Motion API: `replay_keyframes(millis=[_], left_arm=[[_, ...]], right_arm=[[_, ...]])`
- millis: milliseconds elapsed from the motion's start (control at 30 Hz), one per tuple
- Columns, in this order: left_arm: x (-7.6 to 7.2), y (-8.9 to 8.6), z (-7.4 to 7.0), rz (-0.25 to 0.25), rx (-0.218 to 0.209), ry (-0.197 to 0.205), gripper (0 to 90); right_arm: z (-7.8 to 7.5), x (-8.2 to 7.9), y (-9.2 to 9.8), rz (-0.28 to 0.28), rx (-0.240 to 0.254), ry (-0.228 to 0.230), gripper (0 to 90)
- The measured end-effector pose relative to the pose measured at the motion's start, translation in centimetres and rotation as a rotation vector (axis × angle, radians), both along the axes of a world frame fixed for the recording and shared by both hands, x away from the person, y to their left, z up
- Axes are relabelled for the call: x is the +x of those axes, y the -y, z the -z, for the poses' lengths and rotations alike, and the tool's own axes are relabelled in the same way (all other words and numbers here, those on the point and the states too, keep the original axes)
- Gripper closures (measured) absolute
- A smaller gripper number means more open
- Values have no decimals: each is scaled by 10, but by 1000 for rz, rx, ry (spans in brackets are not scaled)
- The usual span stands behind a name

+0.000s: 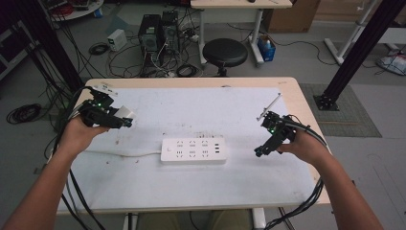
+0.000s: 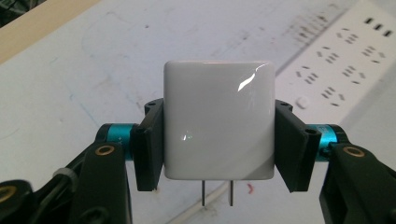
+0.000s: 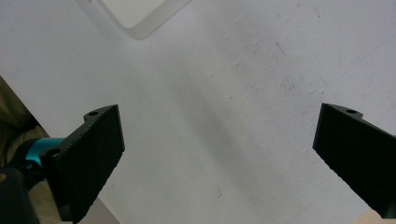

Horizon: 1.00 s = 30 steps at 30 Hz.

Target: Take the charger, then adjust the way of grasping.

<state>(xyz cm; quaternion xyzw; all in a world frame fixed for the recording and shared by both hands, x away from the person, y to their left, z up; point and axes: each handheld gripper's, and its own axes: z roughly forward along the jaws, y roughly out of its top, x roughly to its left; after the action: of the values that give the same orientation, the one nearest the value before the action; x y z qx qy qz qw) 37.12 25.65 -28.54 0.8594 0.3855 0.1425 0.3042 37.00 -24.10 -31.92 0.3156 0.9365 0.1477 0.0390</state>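
A white square plug adapter with two metal prongs pointing down sits clamped between the pads of my left gripper, which is shut on it. From above, that left gripper hovers over the table's left side with the adapter at its tip. A white power strip lies flat at the table's middle, its cord running left; its sockets show as the power strip at the upper right. My right gripper hangs open over the white mat to the strip's right, nothing between its jaws.
A white mat covers most of the wooden table. A thin metal rod lies near the right rear edge. Behind the table stand a black stool, computer towers and floor cables.
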Motion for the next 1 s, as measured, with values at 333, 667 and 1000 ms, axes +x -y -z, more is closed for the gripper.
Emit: replay_keyframes(millis=[333, 667, 1000], left_arm=[[-26, 12, -12, 121, 24, 25, 425], [-36, 20, -13, 189, 41, 33, 425], [-33, 30, -11, 235, 51, 40, 425]], right_arm=[[-6, -10, -6, -11, 21, 23, 13], [-8, -14, -9, -10, 25, 28, 13], [-6, -13, -14, -12, 62, 29, 13]])
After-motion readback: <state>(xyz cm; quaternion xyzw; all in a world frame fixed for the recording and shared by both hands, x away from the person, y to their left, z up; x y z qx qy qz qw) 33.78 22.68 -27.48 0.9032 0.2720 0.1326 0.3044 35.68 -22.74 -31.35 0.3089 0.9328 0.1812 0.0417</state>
